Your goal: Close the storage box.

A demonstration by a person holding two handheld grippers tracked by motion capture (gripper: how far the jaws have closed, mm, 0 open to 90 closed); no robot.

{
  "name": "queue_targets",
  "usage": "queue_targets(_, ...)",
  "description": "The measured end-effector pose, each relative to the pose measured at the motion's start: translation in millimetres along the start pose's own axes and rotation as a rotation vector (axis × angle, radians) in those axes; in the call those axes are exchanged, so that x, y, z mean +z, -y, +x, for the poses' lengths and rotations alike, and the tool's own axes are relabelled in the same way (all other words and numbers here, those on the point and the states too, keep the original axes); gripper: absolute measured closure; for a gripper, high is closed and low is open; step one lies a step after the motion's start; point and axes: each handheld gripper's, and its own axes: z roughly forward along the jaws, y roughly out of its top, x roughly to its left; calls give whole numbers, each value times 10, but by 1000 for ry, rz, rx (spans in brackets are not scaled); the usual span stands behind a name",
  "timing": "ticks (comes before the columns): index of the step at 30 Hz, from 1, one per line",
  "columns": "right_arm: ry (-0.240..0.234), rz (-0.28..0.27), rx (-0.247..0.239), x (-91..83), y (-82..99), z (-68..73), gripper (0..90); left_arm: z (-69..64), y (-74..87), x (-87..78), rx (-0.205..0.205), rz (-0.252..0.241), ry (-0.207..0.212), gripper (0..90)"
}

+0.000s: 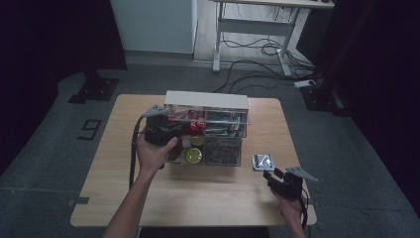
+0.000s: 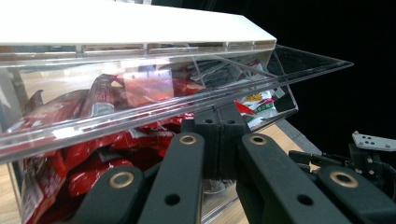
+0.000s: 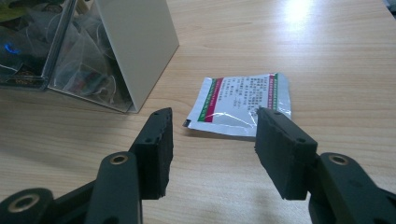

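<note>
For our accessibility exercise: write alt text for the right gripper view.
An open gripper points at a silver sachet lying flat on a wooden table. A clear organiser box stands behind, to the left.

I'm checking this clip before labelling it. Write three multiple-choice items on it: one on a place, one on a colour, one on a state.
1. Where does the silver sachet lie?
A. on the bare table, beside the clear organiser box
B. inside the box
C. between the left claw's pads

2. What colour are the packets behind the box's lifted clear lid?
A. blue
B. red
C. white

3. How does the right claw stand?
A. shut on the sachet
B. open, just short of the sachet
C. shut on the lid

Answers:
1 A, wood shows all around it.
2 B, they show red through the clear front.
3 B, its pads stand apart, touching nothing.
</note>
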Motion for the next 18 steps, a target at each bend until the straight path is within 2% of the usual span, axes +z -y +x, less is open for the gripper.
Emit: queue_targets(18, -5, 12, 3, 4, 39, 4, 472, 49, 177, -77, -6, 17, 0, 890)
